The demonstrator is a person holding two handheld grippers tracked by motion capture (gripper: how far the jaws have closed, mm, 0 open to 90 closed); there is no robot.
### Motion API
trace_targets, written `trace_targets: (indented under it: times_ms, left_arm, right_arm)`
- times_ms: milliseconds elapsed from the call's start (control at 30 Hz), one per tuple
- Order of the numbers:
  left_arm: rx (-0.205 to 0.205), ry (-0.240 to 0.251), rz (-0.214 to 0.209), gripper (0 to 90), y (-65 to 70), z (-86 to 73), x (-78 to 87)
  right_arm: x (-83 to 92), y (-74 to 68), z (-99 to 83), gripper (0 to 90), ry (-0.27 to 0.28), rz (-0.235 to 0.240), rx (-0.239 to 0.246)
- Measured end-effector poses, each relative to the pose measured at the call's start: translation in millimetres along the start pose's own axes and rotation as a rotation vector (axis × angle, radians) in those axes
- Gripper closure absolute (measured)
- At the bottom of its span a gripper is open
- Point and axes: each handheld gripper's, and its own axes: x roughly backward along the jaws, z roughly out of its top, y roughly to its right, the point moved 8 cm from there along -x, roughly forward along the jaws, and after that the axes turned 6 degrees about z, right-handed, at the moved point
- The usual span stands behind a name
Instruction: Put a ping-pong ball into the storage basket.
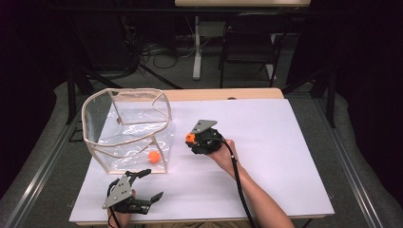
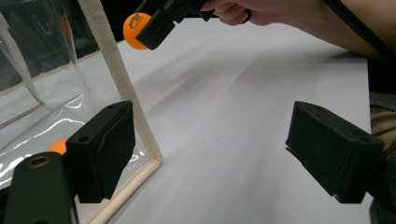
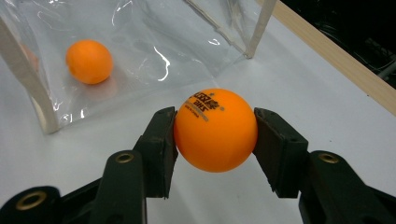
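The right gripper (image 3: 215,135) pinched an orange ball (image 3: 215,129) just beside the clear bag (image 1: 126,128), where another ball (image 1: 153,157) lay; it needed lifting over the rim before release; the left gripper (image 1: 145,185) waited, jaws spread.

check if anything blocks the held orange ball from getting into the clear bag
Only the bag's own wall. The right gripper holds the ball beside the clear bag, whose transparent side and cream trim face it; the opening is on top, so the ball must probably go over the rim.
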Motion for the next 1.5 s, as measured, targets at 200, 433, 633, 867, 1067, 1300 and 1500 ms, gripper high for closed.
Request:
trace_targets:
  times_ms: [200, 433, 633, 867, 1067, 1300, 1500]
  left_arm:
    - [0.000, 0.000, 0.002, 15.6, -0.3, 0.0, 0.0]
    - [0.001, 0.002, 0.003, 15.6, -0.2, 0.1, -0.6]
    - [0.000, -0.002, 0.005, 15.6, -0.4, -0.1, -0.4]
    - [-0.002, -0.005, 0.001, 15.6, -0.1, -0.2, -0.4]
    - [-0.001, 0.001, 0.003, 15.6, 0.0, 0.3, -0.4]
    - [-0.001, 0.002, 0.004, 15.6, -0.1, 0.4, -0.5]
    - [-0.001, 0.000, 0.006, 15.6, -0.3, 0.3, -0.2]
  right_arm:
    - [3.3, -1.2, 1.8, 50.6, 0.009, 0.003, 0.000]
    - [6.8, -2.0, 3.5, 50.6, 0.013, 0.005, 0.004]
    - [11.6, -0.9, 5.7, 50.6, 0.018, -0.001, 0.010]
    - [19.7, -2.4, 10.5, 50.6, 0.028, -0.008, 0.020]
    - [27.1, -3.2, 14.8, 50.6, 0.041, -0.018, 0.030]
    - [32.9, -4.4, 18.8, 50.6, 0.049, -0.024, 0.040]
    - [36.8, -4.8, 21.6, 50.6, 0.056, -0.025, 0.046]
